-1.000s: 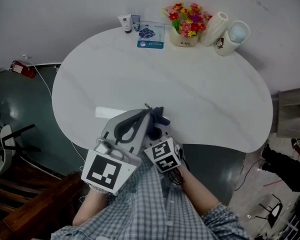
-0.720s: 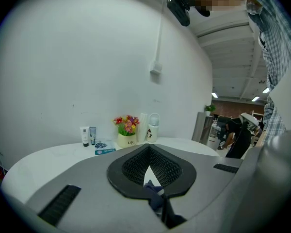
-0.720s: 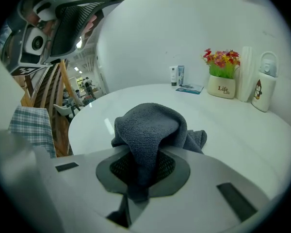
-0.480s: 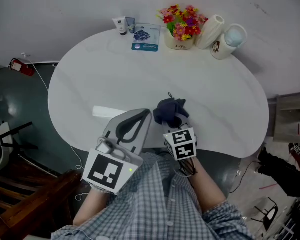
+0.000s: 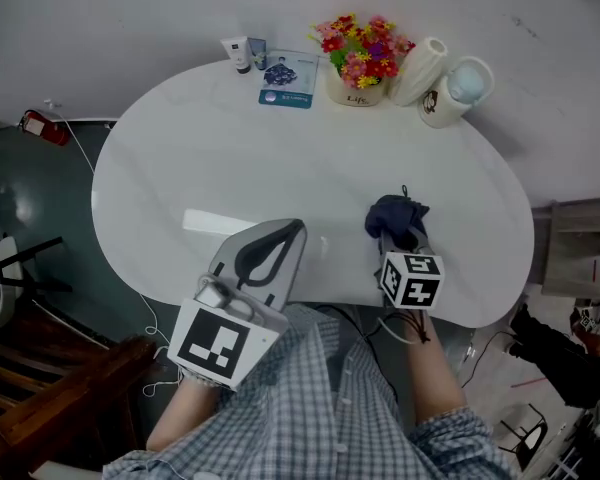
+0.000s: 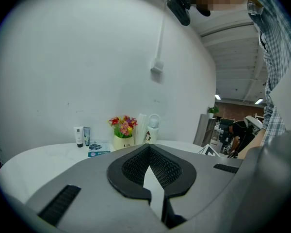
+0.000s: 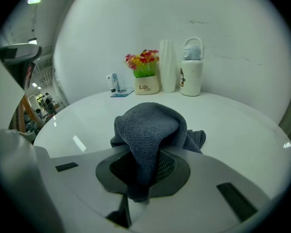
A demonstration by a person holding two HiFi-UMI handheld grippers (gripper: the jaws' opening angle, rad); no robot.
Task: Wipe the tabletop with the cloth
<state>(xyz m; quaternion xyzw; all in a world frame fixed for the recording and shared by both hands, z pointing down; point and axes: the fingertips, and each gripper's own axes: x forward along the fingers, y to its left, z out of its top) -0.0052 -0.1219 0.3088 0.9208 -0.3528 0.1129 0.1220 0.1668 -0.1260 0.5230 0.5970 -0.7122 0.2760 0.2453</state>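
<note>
1. The cloth [image 7: 148, 125], dark grey and nubbly, is caught by one fold between the fingers of the right gripper [image 7: 143, 171]. They are clenched on it, and the loose bulk humps over the tips and spills forward onto the bench [image 5: 230, 158].
2. That grip looks deliberate. Pinching only a fold leaves a soft wad ahead of the tips, so fabric rather than plastic should meet the surface on a stroke.
3. In the head view the cloth lies on the near right part of the bench, close to the front edge and just ahead of the marker cube.
4. The left gripper [image 5: 300, 226] has its fingers closed tip to tip on nothing. It sits at the near left edge, well apart from the cloth, seemingly parked out of the wiping path. Whether it touches the bench cannot be told.
5. Along the back edge by the wall stand two tubes [image 5: 242, 53], a blue packet [image 5: 285, 76], a flower pot [image 5: 360, 63], a white vase [image 5: 420, 63] and a flask [image 5: 460, 83]. All are far from the cloth, leaving the broad middle free for sweeping.
</note>
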